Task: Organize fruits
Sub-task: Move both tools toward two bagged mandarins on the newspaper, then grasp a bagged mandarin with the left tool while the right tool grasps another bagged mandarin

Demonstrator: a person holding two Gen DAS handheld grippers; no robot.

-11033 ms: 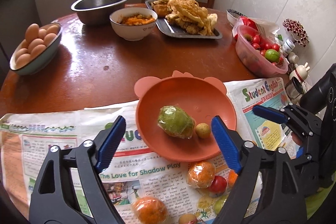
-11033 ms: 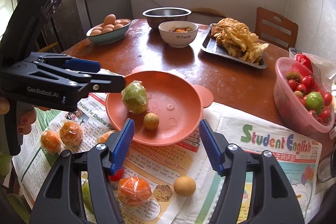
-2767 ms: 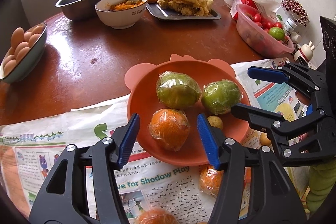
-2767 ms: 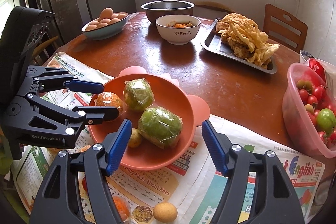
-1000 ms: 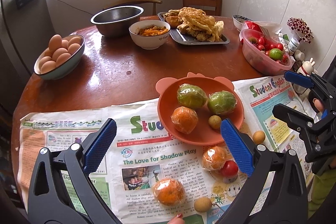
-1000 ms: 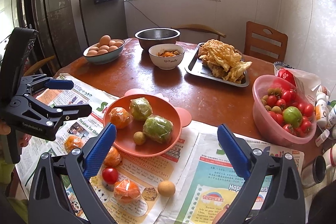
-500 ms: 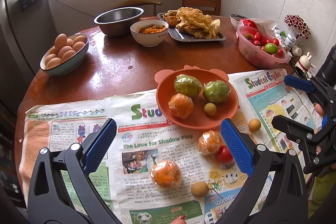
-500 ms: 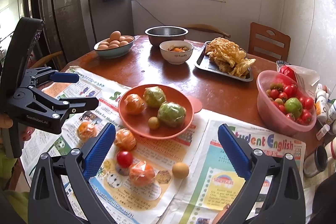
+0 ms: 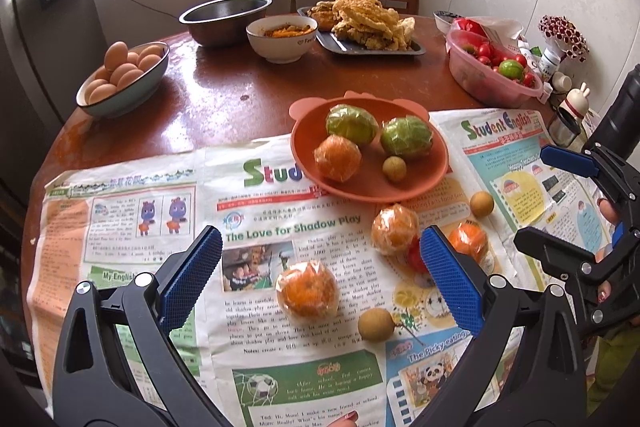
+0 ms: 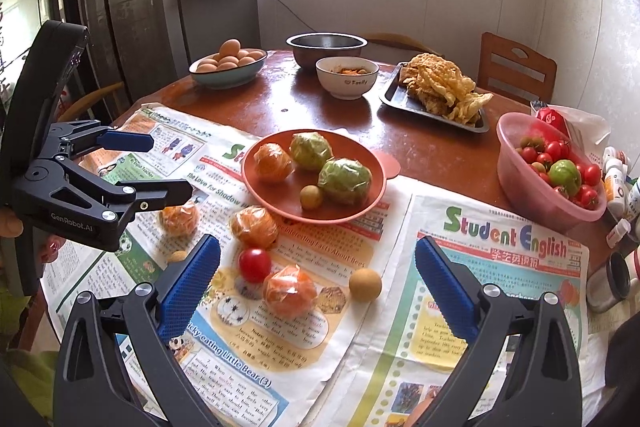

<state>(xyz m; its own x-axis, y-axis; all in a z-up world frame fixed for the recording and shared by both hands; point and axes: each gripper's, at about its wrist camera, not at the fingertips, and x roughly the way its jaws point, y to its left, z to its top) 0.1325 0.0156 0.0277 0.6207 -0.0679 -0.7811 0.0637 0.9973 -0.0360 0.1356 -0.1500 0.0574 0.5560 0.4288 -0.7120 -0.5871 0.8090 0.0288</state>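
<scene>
Left one's got the closest shot
Cling-wrapped round orange point(image 9: 307, 291) on the newspaper sits dead ahead between the left gripper point(image 9: 320, 283) jaws, spread wide, empty; right gripper point(image 10: 318, 287) likewise gaping.

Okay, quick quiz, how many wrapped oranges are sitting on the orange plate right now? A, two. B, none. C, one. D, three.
C: the orange plate holds one wrapped orange, beside two wrapped green fruits and a small tan fruit; the other oranges lie on the newspaper.
</scene>
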